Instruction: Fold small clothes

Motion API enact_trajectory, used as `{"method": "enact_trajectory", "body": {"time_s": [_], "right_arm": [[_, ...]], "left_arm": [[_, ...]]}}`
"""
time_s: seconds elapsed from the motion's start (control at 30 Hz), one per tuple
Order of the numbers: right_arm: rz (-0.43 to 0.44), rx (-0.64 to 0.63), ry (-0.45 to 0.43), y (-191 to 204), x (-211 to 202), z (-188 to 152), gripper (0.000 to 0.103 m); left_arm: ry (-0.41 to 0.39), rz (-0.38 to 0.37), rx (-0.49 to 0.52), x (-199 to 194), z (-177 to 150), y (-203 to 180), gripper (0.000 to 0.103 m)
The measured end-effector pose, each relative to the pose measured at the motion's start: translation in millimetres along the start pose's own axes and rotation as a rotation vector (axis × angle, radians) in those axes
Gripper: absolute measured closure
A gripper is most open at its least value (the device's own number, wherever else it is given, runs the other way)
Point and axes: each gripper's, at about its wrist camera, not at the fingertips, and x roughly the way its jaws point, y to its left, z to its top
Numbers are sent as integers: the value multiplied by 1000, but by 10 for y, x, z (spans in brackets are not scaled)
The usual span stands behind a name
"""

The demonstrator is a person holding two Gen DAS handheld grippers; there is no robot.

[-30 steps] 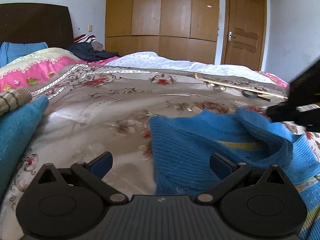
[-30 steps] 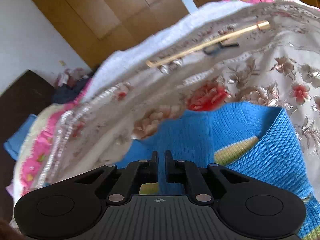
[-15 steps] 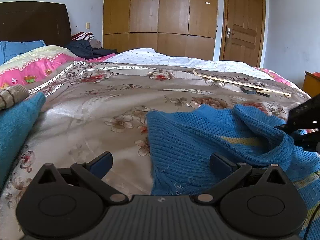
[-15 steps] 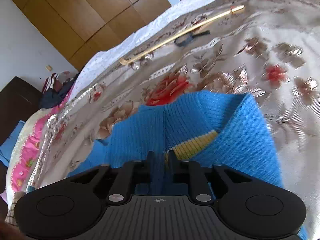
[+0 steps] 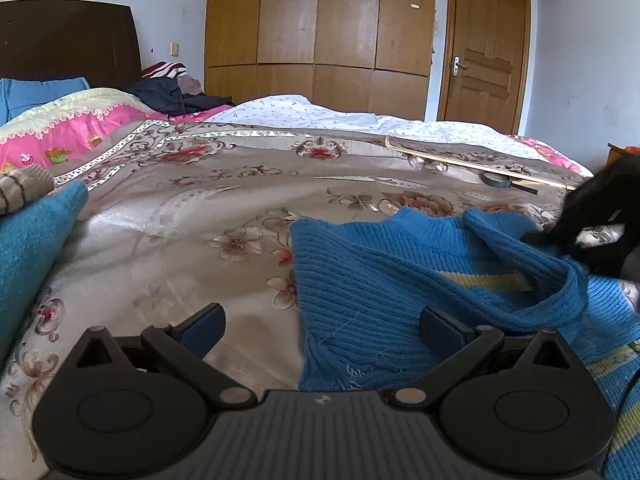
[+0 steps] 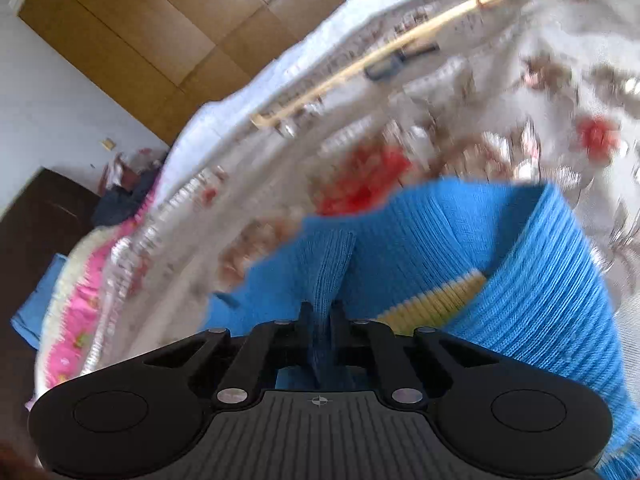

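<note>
Now the right tongs (image 6: 319, 312) pinch the blue sweater (image 6: 500, 248); the left tongs (image 5: 320, 322) are wide open. Pull too fast and it may slip out.

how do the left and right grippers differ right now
The left gripper is wide open and holds nothing; the right gripper is shut on a ridge of the blue sweater. The left one looks level across the bed, the right one is tilted. Both are black and at the sweater.
</note>
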Motion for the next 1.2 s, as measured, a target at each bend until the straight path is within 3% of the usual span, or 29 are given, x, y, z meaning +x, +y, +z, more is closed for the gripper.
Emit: {"method": "enact_trajectory", "body": {"time_s": [0.13,0.23,0.27,0.33,0.4,0.43,0.53,0.8,0.97,1.07,1.2], "right_arm": [[51,51,-180,25,-763,161,96],[-46,28,-278,-87,-1141,42,96],[-101,3,-271,-142,-1135,-34,96],[-229,-25,-176,-305,-935,-177,95],[-273,22,-72,-516,-738,-293,95],[-285,49,-60,-590,-719,-334,95],[-270,76,-85,-627,-794,-315,91],[-351,-212,-213,-235,-1082,-330,85],[-463,-261,-226,-212,-954,-349,84],[-375,-329,-239,-35,-1005,-396,84],[-192,-534,-47,335,-600,-496,84]], "left_arm": [[-13,1,-8,-28,22,12,0],[-9,5,8,-11,18,-22,0],[-5,11,20,2,14,-39,0],[14,26,49,44,1,-78,0],[21,33,64,51,-15,-92,0],[21,33,64,45,-16,-90,0],[39,34,61,66,-15,-82,0],[21,43,37,8,36,-10,0],[42,47,34,56,42,28,0],[27,55,45,43,54,35,0],[29,46,40,41,61,62,0]]}}
